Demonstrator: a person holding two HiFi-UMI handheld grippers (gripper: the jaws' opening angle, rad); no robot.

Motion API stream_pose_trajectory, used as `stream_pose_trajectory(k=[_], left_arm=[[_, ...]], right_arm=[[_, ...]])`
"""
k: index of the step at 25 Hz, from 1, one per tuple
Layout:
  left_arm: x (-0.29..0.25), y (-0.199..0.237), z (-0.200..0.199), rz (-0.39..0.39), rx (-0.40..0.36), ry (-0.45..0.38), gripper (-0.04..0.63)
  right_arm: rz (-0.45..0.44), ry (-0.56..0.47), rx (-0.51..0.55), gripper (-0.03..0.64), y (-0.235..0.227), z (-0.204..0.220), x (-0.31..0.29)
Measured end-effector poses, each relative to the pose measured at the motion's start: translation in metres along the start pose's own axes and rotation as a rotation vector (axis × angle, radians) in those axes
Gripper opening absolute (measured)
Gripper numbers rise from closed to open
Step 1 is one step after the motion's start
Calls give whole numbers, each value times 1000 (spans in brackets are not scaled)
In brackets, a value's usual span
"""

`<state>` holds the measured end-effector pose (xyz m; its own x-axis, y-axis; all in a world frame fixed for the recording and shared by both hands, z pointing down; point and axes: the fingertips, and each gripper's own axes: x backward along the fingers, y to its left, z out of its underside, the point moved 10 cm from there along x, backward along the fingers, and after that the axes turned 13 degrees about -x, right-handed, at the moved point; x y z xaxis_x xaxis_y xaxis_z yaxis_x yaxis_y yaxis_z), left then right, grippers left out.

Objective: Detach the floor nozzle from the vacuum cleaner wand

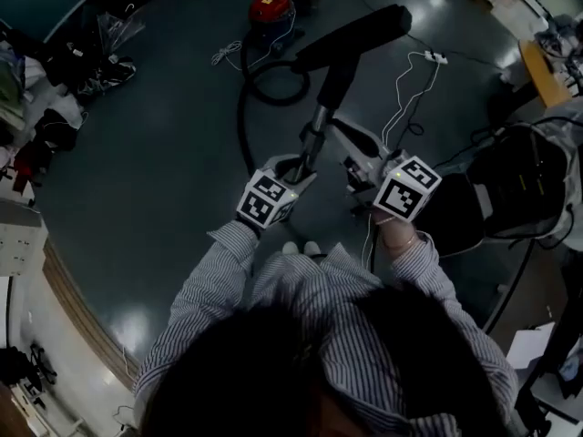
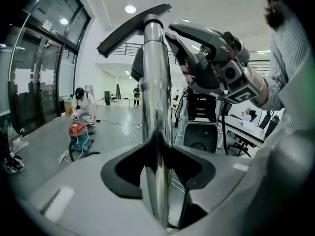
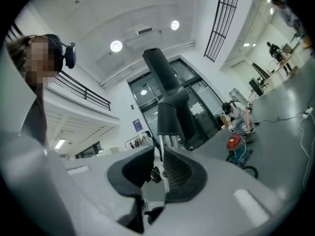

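Observation:
The black floor nozzle (image 1: 355, 35) sits on the upper end of the chrome wand (image 1: 319, 121), raised off the floor and slanting away from me. My left gripper (image 1: 305, 157) is shut on the wand (image 2: 155, 82), which fills the gap between its pads; the nozzle (image 2: 130, 31) shows above. My right gripper (image 1: 342, 135) hangs just right of the wand, below the nozzle's neck. In its own view the right gripper (image 3: 158, 168) has only a narrow slit between its pads and nothing in it, with the nozzle (image 3: 160, 65) beyond. A black hose (image 1: 244, 107) runs to the red vacuum (image 1: 271, 7).
A white power strip (image 1: 435, 57) with its cable lies on the floor at the right. Black equipment and cables (image 1: 519, 185) crowd the right side, and bags and clutter (image 1: 55, 107) the left. A person (image 2: 81, 102) crouches by the vacuum (image 2: 78, 134).

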<state>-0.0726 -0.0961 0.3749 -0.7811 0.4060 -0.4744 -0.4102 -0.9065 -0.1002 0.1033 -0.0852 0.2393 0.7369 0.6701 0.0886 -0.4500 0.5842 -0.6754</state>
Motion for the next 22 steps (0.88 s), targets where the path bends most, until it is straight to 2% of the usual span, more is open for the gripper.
stream_pose_trajectory(k=[2, 5, 7, 10, 12, 17, 19, 22], left_arm=[[14, 0, -7, -26, 0, -19, 181], [31, -5, -8, -56, 11, -33, 181], [39, -6, -8, -69, 9, -31, 182], [44, -20, 0, -63, -10, -7, 183], [45, -34, 8, -59, -25, 10, 181], [51, -45, 20, -67, -26, 38, 181], [53, -42, 21, -75, -17, 34, 183], [55, -41, 23, -79, -7, 33, 181]], right_arm=[[-43, 11, -2, 91, 13, -10, 4], [-103, 21, 9, 220, 26, -30, 4], [-155, 32, -25, 257, 27, -45, -8], [-237, 69, -156, 267, 22, -47, -23], [-267, 101, -176, 269, 25, -37, -26], [-284, 102, -136, 262, 40, -24, -35], [-270, 105, -92, 206, 44, -25, -38], [-253, 141, -9, 195, 51, -26, -42]])
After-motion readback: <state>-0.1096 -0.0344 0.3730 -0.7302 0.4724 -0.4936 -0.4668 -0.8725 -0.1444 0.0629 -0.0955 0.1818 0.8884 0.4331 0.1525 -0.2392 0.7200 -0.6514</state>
